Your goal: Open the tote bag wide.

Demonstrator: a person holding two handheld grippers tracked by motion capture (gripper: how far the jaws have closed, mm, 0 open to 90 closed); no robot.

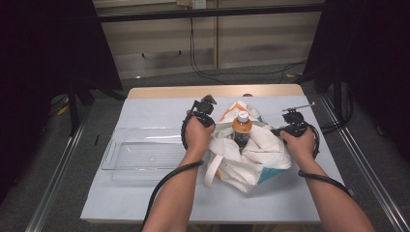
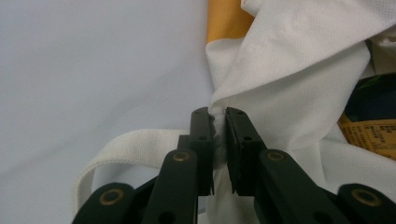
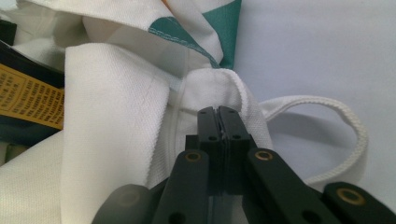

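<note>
A white tote bag (image 1: 256, 159) with orange and teal patches lies on the table's middle right, its mouth held apart. An orange-labelled bottle (image 1: 242, 126) with a white cap stands upright inside it. My left gripper (image 1: 212, 121) is at the bag's left rim. In the left gripper view that gripper (image 2: 218, 114) is shut on a fold of the bag's white cloth (image 2: 299, 70), with a strap (image 2: 135, 149) looping beside it. My right gripper (image 1: 279, 130) is at the right rim. In the right gripper view it (image 3: 218, 112) is shut on the bag's hem (image 3: 210, 81), near another strap (image 3: 341, 116).
A clear plastic tray (image 1: 116, 162) sits left of the bag, close to my left forearm. A pale sheet (image 1: 145, 203) covers the table, whose wooden far edge (image 1: 212, 91) shows beyond it. Dark curtains stand on both sides, and cables lie on the floor behind.
</note>
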